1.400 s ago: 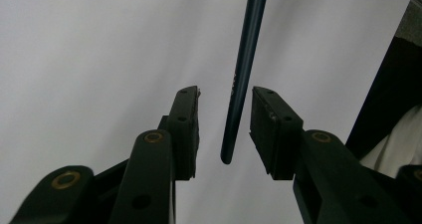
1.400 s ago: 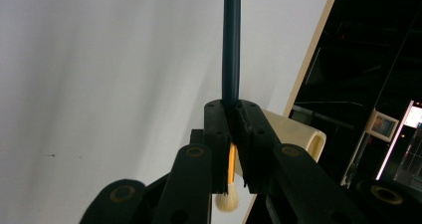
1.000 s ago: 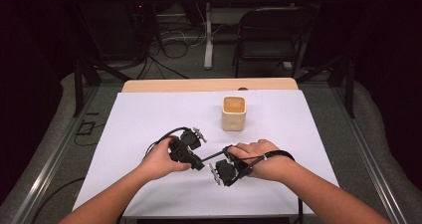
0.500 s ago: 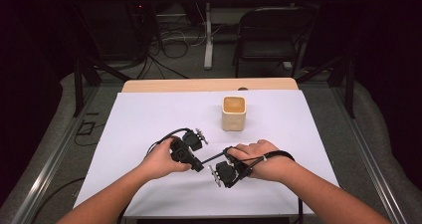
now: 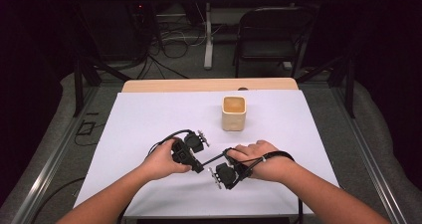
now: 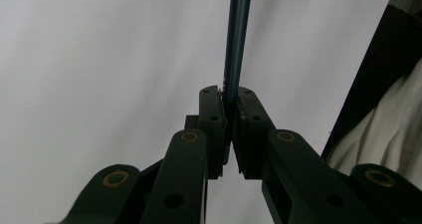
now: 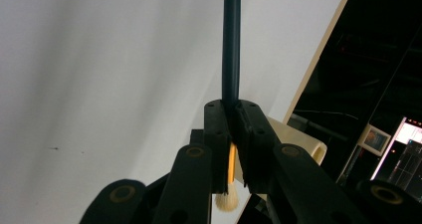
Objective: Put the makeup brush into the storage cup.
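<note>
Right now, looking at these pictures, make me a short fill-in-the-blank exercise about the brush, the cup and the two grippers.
1. Both the left gripper and the right gripper are shut on the thin dark handle of one ____.
2. In the right gripper view, the pale bristles show on the ____ end of the brush.
3. The tan cup stands upright on the ____ sheet that covers the table.

Missing words: brush; near (camera-side); white
</note>
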Tool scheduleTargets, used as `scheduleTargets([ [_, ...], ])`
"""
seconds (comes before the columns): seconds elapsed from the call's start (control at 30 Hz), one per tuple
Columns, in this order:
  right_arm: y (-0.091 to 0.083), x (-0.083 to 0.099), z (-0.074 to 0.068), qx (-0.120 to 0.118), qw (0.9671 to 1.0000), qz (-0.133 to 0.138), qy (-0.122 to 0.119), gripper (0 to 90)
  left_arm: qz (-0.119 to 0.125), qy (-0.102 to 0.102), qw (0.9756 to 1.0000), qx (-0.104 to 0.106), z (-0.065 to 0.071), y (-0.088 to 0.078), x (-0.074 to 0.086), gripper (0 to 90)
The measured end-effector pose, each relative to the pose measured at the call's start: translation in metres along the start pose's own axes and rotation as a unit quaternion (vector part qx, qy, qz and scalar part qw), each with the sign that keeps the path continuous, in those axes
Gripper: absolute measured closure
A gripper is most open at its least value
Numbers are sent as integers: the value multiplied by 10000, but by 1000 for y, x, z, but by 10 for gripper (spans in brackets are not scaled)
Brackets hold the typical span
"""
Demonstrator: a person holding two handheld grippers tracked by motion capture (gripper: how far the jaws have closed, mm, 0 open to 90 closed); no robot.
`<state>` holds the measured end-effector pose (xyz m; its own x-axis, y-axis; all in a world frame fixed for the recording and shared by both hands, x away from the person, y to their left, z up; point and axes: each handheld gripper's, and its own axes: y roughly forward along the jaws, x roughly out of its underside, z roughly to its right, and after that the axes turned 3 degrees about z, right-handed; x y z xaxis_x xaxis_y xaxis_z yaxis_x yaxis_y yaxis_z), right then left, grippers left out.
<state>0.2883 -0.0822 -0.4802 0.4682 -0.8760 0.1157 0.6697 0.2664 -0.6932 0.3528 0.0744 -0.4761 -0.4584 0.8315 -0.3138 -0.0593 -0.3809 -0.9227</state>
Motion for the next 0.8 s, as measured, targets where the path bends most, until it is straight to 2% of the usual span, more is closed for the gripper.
scheduleTargets([
  [0.37, 1, -1, -1, -2, 10000, 30, -94, 837, -84, 217, 9997, -65, 3, 1, 1, 850],
  [0.8, 1, -1, -1, -30, 10000, 74, -20, 835, -51, 242, 9996, -100, 5, 1, 2, 852],
])
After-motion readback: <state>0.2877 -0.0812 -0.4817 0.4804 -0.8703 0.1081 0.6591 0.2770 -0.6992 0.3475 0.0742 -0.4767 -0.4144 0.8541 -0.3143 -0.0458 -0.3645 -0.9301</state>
